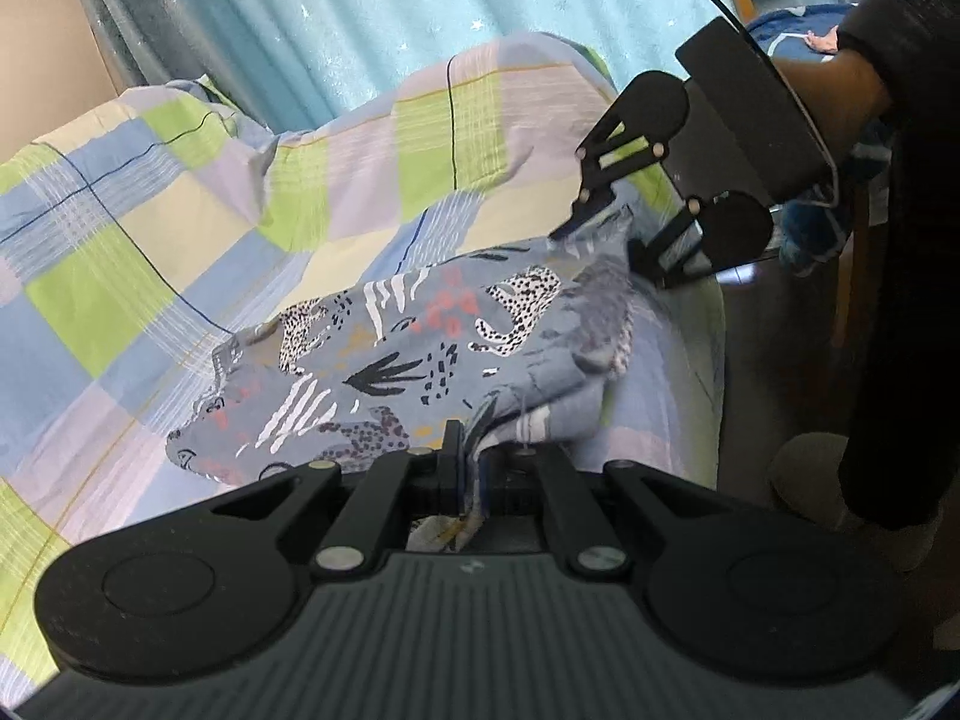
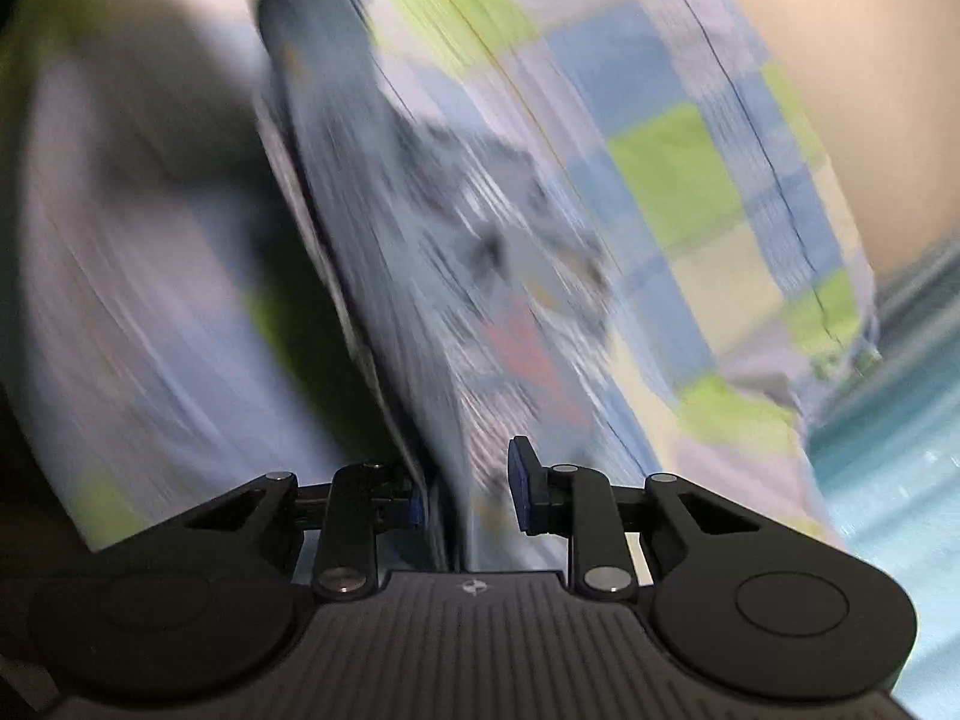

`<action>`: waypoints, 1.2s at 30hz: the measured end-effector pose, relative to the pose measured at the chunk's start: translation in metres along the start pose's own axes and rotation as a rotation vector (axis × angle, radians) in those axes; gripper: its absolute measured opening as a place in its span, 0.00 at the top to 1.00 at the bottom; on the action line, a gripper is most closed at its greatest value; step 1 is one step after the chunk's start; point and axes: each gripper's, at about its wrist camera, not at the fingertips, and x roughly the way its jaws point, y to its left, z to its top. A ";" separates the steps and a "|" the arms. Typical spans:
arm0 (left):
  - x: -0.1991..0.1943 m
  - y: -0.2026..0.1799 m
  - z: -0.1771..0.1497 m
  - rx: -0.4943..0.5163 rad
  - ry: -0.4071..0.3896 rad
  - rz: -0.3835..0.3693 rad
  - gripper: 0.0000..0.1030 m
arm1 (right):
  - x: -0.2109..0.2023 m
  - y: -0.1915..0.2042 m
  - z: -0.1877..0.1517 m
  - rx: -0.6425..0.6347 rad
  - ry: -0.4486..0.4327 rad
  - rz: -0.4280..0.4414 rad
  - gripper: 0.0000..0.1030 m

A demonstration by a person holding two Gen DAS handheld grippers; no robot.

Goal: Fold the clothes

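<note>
Closest to our left wrist camera, the left gripper (image 1: pixel 467 450) has its two fingers pressed together on an edge of the printed garment (image 1: pixel 414 354), a grey-blue piece with leopards, leaves and coral marks. A bunch of that cloth runs back between the fingers toward the gripper's body, so we take the hold as firm.

From the left gripper the garment stretches away over the checked bedsheet (image 1: pixel 120 228), which shows green, blue, lilac and cream squares. Its lower edge sags toward the sheet; whether it touches there we cannot tell.

At the garment's far corner, up and to the right of the left gripper, we see the right gripper (image 1: pixel 600 240). One finger (image 1: pixel 576 219) meets the cloth's edge, while the other stands apart to the right of it.

Our right wrist view is heavily blurred. There the right gripper (image 2: pixel 465 492) has its blue-padded fingers (image 2: pixel 521 483) parted, with a strip of the garment (image 2: pixel 456 312) lying in the gap between them. The pads do not look pressed against the cloth, though the blur leaves this uncertain.

Beyond the sheet, far from the left gripper, hangs a pale turquoise curtain (image 1: pixel 372 18) with small stars.
</note>
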 end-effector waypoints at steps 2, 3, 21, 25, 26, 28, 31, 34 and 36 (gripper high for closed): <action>0.001 -0.001 -0.002 -0.009 0.006 0.006 0.97 | 0.010 -0.007 -0.016 -0.028 0.046 -0.032 0.76; 0.001 -0.001 -0.003 -0.010 0.009 0.011 0.97 | 0.012 -0.007 -0.020 -0.045 0.051 -0.032 0.78; -0.125 0.027 -0.034 -0.194 0.071 -0.029 0.98 | -0.128 -0.018 0.037 -0.053 -0.030 0.282 1.00; -0.091 0.086 -0.034 -0.407 0.055 -0.049 0.98 | -0.097 -0.065 0.059 0.004 -0.011 0.352 1.00; -0.080 0.098 -0.035 -0.438 0.059 -0.057 0.98 | -0.080 -0.082 0.064 0.050 0.005 0.389 1.00; -0.046 0.126 -0.044 -0.518 0.082 -0.084 0.98 | -0.045 -0.118 0.074 0.142 0.038 0.463 1.00; -0.006 0.154 -0.064 -0.631 0.111 -0.118 0.98 | 0.017 -0.157 0.071 0.341 0.088 0.570 0.99; 0.020 0.166 -0.086 -0.727 0.136 -0.162 0.97 | 0.081 -0.181 0.051 0.599 0.144 0.690 0.91; 0.028 0.170 -0.099 -0.794 0.129 -0.188 0.95 | 0.110 -0.182 0.025 0.771 0.166 0.747 0.81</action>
